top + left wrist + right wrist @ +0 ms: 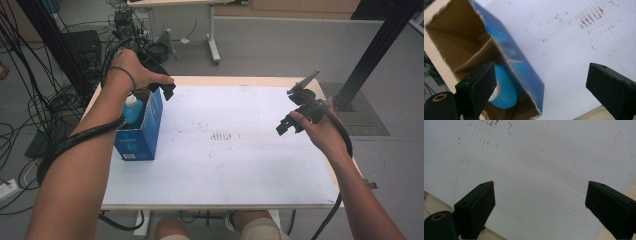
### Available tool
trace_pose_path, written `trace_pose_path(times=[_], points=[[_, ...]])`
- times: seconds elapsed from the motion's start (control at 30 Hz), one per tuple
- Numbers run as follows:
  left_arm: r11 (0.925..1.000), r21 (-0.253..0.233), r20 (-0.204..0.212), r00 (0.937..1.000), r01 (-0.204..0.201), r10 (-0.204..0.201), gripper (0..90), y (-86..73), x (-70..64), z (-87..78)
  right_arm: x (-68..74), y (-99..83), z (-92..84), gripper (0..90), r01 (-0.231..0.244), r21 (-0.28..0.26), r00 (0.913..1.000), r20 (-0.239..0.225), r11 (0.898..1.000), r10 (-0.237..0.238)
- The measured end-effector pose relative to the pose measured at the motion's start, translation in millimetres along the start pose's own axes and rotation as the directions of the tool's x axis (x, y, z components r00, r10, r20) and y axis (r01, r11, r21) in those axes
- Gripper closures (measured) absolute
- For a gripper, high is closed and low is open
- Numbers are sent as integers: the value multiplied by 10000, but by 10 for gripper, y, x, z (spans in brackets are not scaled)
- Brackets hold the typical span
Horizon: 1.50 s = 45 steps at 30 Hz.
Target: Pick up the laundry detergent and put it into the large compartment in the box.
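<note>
Above the blue box (142,131), I am holding the left hand-held gripper (167,90) wide and empty, bottle (132,109) inside. Right hand-held gripper (290,122) is hovering wide; a careless descent risks tipping the box off the counter (240,165).

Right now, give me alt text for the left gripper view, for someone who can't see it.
An open blue box with a blue bottle inside stands on a white table, seen from above. The left hand-held gripper has its two black jaws wide apart, one over the box's opening and one over the table, with nothing held.
</note>
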<state>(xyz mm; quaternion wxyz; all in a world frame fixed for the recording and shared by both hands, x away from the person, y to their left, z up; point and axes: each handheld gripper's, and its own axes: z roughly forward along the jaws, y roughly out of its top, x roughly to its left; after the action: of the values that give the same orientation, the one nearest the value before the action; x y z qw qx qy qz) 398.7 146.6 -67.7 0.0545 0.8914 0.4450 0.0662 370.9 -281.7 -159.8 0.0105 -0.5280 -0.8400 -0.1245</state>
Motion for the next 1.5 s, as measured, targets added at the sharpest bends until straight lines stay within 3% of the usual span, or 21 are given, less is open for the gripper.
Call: trace_pose_path(times=[0.13,0.3,0.63,0.73,0.87,1.5], points=[[9944,55,154,9943,-1052,1051,100,124,-157,-8,-33,2,-29,87,-117,-99,9999,1,9999,117],[9744,120,165,9743,-2247,2245,100,246,-353,-2,-41,28,-47,87,-165,-151,9999,19,9997,165],[9363,358,306,9368,-3494,3484,103,402,-547,65,-30,150,15,87,-76,48,10000,-6,10000,76],[9318,198,353,9317,-3623,3615,103,392,-548,75,-29,189,42,86,-41,122,10000,3,9999,41],[9275,340,282,9281,-3722,3714,104,411,-573,80,-4,223,53,87,17,121,10000,-1,9999,-17],[9226,28,334,9221,-3858,3855,105,424,-611,45,21,217,20,87,6,118,10000,77,9999,-7]])
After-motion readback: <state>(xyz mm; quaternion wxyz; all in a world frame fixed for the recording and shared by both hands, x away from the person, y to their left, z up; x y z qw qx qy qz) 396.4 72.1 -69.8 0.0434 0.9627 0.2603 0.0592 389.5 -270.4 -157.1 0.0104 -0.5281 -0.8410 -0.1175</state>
